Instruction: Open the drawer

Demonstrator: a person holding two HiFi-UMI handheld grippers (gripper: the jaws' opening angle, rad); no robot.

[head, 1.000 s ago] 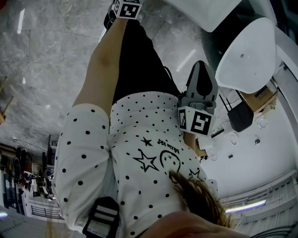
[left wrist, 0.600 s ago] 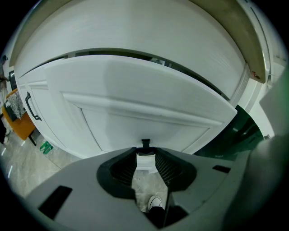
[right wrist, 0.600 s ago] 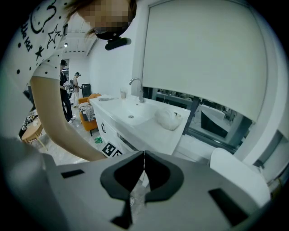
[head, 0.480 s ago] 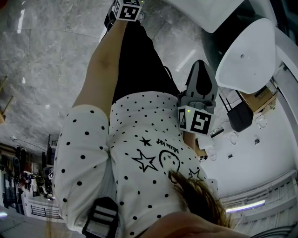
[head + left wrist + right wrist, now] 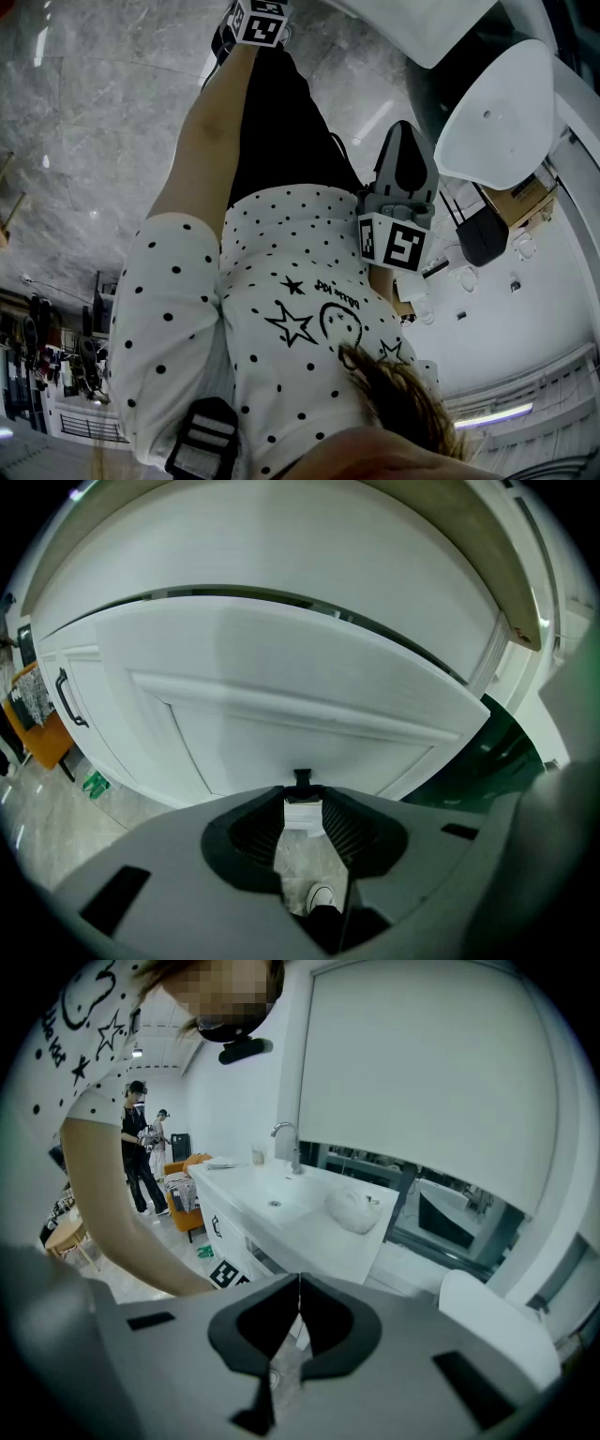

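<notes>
Right now, the left gripper [image 5: 302,797] is pointing up from six o'clock in its own view at the white drawer [image 5: 281,705], whose panelled front is filling the middle of the picture under the vanity top [image 5: 281,555]. Its jaws are standing a little apart. The small black handle [image 5: 302,778] is sitting in the gap at their tips, just below centre, filling it side to side, and the tips are looking pressed against it. A thin dark line is running along the drawer's upper edge, but whether the drawer is pulled out at all is not showing clearly. Below the handle, floor tiles [image 5: 298,860] and a shoe [image 5: 323,897] are showing through the gap at six o'clock. A cabinet door [image 5: 108,728] with its own black pull [image 5: 66,697] is lying at nine o'clock. The right gripper [image 5: 299,1283] is hanging well apart from the vanity, its jaws lying together with nothing between them. In its view the sink [image 5: 272,1202] and faucet [image 5: 286,1143] are sitting near centre, and the person's outstretched arm [image 5: 122,1222] is crossing at eight o'clock.
</notes>
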